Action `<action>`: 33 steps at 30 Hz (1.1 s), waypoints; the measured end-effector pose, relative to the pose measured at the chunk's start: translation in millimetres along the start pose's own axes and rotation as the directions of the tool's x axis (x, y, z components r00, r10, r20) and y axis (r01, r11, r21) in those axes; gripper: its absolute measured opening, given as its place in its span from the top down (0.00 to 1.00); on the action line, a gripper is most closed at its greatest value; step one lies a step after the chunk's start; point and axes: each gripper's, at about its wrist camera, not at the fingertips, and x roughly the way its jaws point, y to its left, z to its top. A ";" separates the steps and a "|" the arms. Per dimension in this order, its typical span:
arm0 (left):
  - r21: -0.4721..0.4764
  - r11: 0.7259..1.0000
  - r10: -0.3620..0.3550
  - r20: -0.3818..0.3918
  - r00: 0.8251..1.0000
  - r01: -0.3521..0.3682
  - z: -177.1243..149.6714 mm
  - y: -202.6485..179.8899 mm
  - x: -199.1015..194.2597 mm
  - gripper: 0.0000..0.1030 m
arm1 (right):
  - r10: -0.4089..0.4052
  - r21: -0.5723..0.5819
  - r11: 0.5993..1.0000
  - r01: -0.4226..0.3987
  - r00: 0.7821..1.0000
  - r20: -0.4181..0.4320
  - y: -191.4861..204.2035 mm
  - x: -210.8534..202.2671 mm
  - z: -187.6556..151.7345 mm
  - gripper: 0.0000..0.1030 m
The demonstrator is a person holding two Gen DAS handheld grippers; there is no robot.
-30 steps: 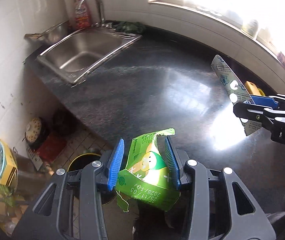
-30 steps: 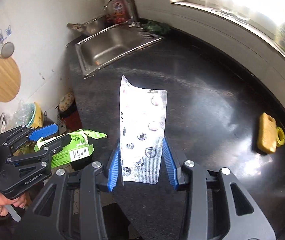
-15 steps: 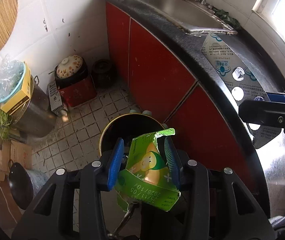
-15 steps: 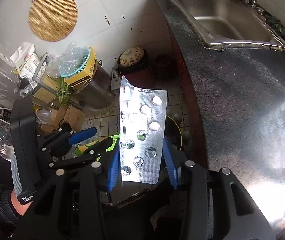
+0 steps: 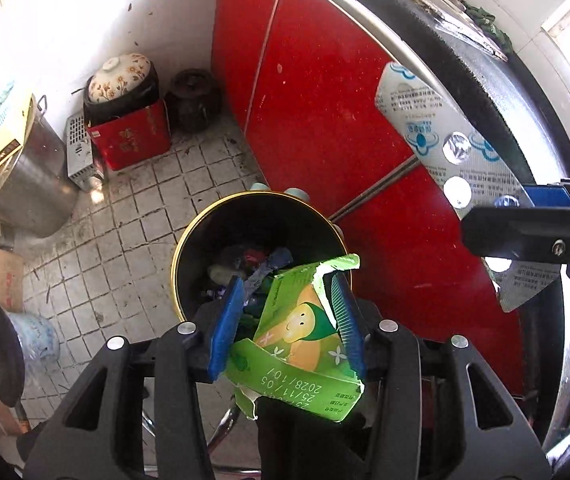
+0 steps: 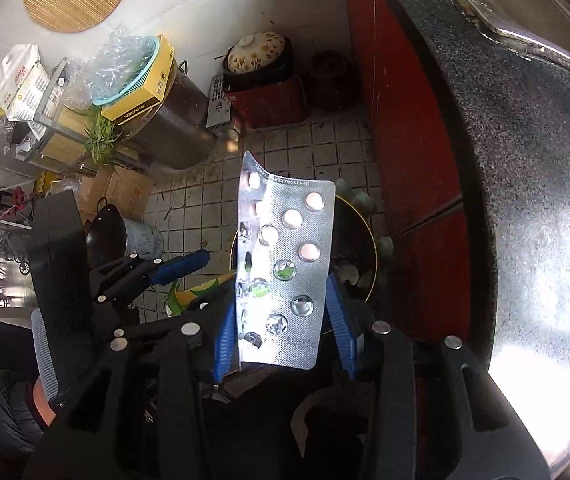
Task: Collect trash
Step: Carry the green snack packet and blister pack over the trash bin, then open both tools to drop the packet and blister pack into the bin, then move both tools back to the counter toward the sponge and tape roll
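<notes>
Above the round bin [image 5: 259,216] on the floor, the left tool [image 5: 287,322] is opening its jaws; the torn green carton [image 5: 305,336] sits between them. Right of the bin, the right tool [image 6: 283,326] grips a pill blister sheet [image 6: 285,264].

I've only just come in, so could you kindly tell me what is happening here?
A person is clearing trash with a handheld gripper in each hand. The left gripper hangs over the round bin on the tiled floor beside the red cabinets. Its jaws are opening, with the torn green carton between the fingers and not yet dropped. The right gripper grips a partly used pill blister pack above the same bin, which already holds rubbish.
</notes>
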 end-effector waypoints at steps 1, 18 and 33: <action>-0.003 1.000 -0.003 0.006 1.000 0.003 -0.6 1.4 0.3 0.47 | 0.001 0.001 1.000 -0.001 1.000 -0.003 -0.1 1.3 0.8 0.58; 0.019 0.998 0.061 0.021 0.998 -0.061 -11.8 -6.0 -19.3 0.14 | 0.038 0.064 0.997 -0.042 0.997 0.060 -17.9 -36.1 -20.5 0.25; 0.489 0.872 -0.114 0.172 0.979 0.016 1.4 -226.9 -96.5 0.12 | -0.286 0.439 0.893 0.097 0.877 0.387 -135.0 -229.8 -203.1 0.21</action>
